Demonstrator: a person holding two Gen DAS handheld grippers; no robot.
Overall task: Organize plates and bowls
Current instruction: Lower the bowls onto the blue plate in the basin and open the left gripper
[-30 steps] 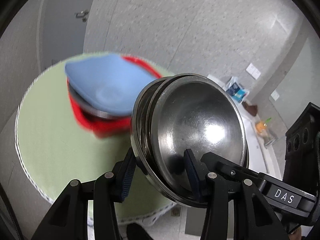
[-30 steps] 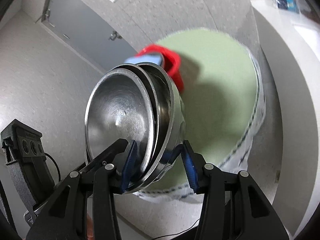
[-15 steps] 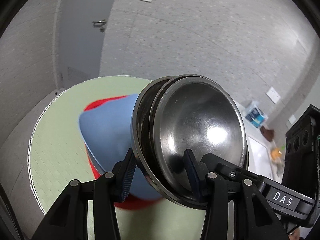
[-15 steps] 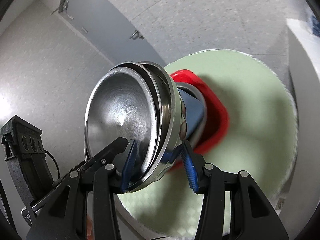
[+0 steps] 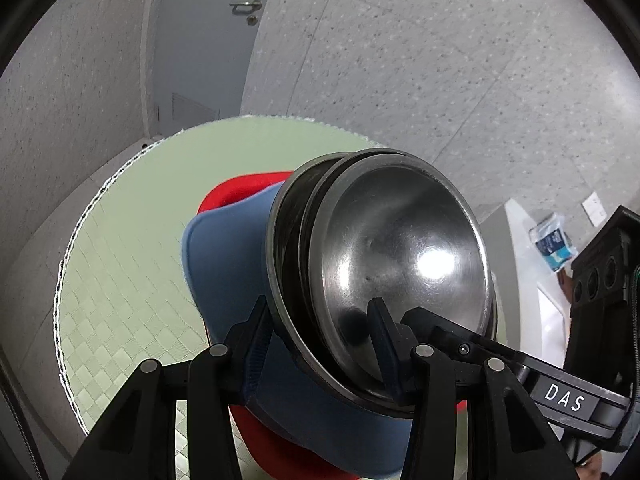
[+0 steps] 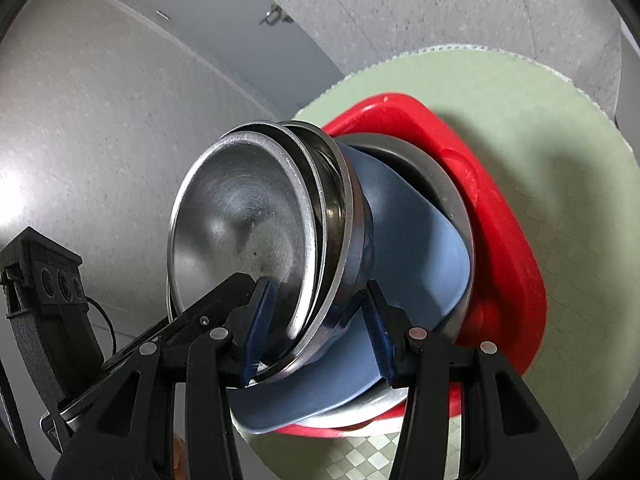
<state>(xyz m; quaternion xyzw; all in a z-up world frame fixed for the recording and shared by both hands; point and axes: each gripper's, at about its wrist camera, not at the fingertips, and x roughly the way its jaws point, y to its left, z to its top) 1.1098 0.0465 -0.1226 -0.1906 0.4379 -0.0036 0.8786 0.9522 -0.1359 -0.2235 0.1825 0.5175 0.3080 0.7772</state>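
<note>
A round table with a pale green checked cloth stands against speckled grey walls, with a grey door behind it.

Above it hangs a nested set of steel bowls, tipped on edge and held from two sides: the left gripper has its fingers clamped over the rim on one side, and the right gripper pinches the rim on the other, one blue pad inside the innermost bowl and one against the outer wall. The bowls sit right over a blue plate, their base seemingly touching or just shy of it. That plate lies on a grey metal dish, which lies in a red tray on the cloth.

What worries me is the nesting. The bowls look loosely stacked, their rims fanned apart, so if either grip lets go first the inner ones could slide out and clatter. The stack comes in tilted, and if it lands on its edge it could skid across the smooth blue plate or tip that plate off the dish beneath. Beyond, a white counter holds a small blue packet, well clear of all this.
</note>
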